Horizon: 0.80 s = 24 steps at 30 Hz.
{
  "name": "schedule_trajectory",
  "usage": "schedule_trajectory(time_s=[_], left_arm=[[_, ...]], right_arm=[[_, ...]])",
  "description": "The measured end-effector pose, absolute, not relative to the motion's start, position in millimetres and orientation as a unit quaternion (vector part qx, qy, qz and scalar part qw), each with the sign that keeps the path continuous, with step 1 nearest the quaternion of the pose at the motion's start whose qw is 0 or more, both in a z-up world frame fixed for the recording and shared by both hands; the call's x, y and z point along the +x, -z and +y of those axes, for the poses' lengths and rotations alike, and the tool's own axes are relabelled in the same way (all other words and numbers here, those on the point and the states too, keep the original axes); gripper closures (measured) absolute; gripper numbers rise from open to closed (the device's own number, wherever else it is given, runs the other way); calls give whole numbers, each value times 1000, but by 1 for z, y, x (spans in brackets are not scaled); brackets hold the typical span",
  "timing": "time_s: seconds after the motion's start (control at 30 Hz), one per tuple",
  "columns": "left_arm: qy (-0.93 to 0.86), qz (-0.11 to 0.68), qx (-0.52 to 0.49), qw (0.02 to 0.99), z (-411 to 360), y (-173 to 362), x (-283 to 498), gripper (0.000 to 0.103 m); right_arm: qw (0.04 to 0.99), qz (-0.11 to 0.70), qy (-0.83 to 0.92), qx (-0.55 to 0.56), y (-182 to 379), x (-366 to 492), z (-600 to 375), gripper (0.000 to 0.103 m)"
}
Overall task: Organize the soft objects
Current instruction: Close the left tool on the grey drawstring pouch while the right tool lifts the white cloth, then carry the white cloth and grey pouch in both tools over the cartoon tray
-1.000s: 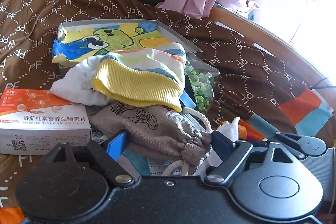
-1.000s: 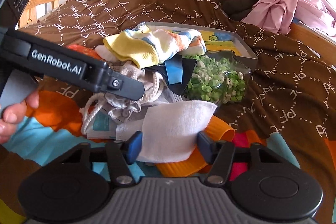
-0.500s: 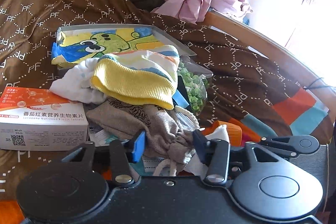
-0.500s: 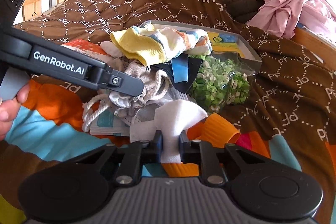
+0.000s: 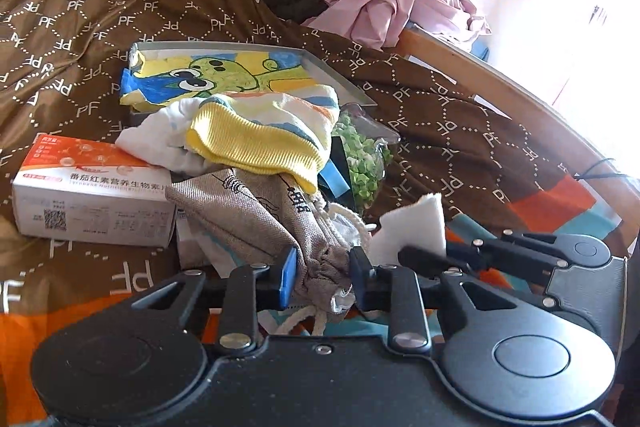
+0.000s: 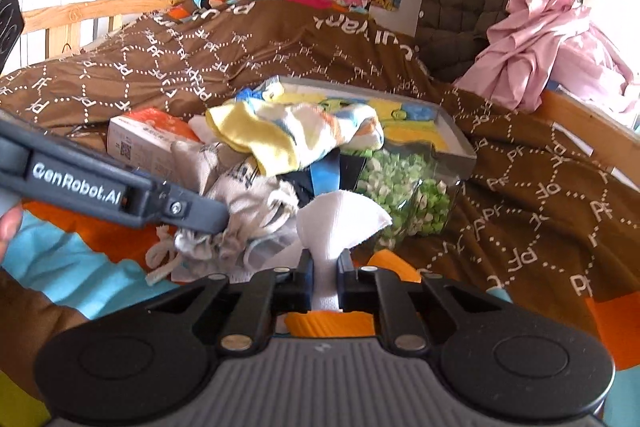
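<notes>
Right wrist: right tongs [image 6: 324, 277] pinching white cloth [image 6: 340, 219], left tongs [image 5: 322, 277] clamping burlap pouch [image 5: 256, 215], yellow sock [image 5: 260, 143] atop.

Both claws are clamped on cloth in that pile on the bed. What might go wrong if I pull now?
1. The left claw grips the drawstring pouch while the yellow-cuffed sock lies across it; lifting may drag the sock off.
2. The pouch's cord hangs loose and may snag.
3. The right claw pinches the white cloth right beside the bag of green bits; a sideways pull may tip it.
</notes>
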<state>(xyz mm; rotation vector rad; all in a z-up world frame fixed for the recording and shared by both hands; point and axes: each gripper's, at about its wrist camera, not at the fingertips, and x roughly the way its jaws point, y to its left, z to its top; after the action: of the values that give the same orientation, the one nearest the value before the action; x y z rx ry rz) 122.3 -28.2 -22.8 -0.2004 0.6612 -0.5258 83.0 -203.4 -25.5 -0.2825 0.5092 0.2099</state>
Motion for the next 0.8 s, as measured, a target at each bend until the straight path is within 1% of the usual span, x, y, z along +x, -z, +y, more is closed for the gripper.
schedule_trajectory(time_s=[0.17,0.3,0.4,0.53,0.67,0.8], left_arm=[[229,310,-79,919,-32,13,106,79],[198,302,-26,932,-45,0,95,84],[184,304,14,935,-61,-8,93,84],[169,317,65,931,-85,-2,97,84],[160,320,72,931,-94,0,100,82],[143,331,62,931,-94,3,112,77]], right_arm=[[960,226,-106,-124,16,79,-208,91],[966,206,-113,-108,7,76,-214,91],[969,190,-121,-99,2,74,-217,91],[972,182,-119,-89,-2,73,-224,91],[974,182,-116,-65,-4,74,-233,91],[975,184,-116,-46,-5,77,-240,91]])
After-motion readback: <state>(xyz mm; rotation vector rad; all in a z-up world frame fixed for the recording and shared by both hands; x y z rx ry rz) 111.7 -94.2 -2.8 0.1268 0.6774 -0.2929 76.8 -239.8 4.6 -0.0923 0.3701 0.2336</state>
